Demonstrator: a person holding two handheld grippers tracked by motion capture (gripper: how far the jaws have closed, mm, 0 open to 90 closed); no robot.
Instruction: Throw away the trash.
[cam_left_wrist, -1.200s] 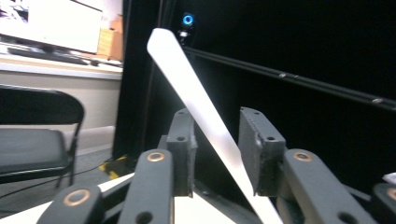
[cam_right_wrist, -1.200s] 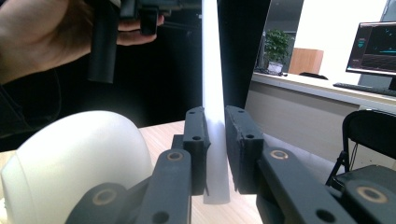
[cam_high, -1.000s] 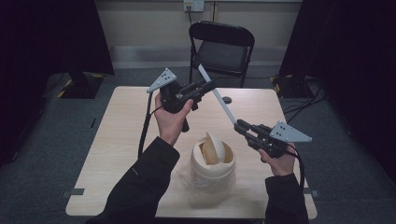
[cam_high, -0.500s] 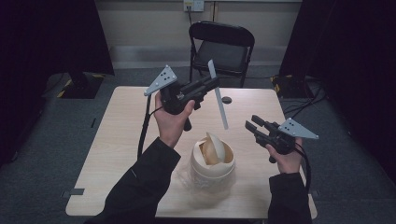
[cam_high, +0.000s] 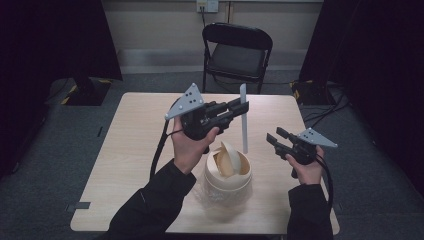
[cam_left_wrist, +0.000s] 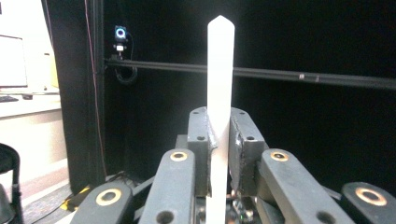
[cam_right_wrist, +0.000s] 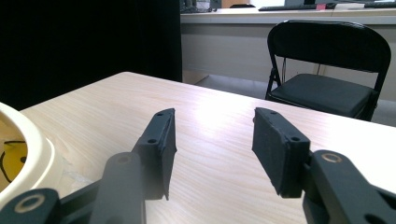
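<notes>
A long flat white strip (cam_high: 243, 125) stands nearly upright over the table, and my left gripper (cam_high: 242, 109) is shut on it near its upper part. In the left gripper view the strip (cam_left_wrist: 219, 70) rises between the pads of that gripper (cam_left_wrist: 219, 135). Just below it a cream bin with a swing lid (cam_high: 227, 172) sits on the table. My right gripper (cam_high: 272, 138) hovers to the right of the bin. Its jaws have just been opening, and in the right gripper view this gripper (cam_right_wrist: 212, 140) has nothing between its pads.
The light wooden table (cam_high: 135, 130) has bare room at the left and back. A black folding chair (cam_high: 237, 50) stands behind the far edge. The bin's rim (cam_right_wrist: 28, 154) shows at the left of the right gripper view. Dark curtains hang on both sides.
The right gripper let go of the strip's lower end, opened, and drew away to the right and down. The left gripper swung the strip from slanted to nearly upright.
</notes>
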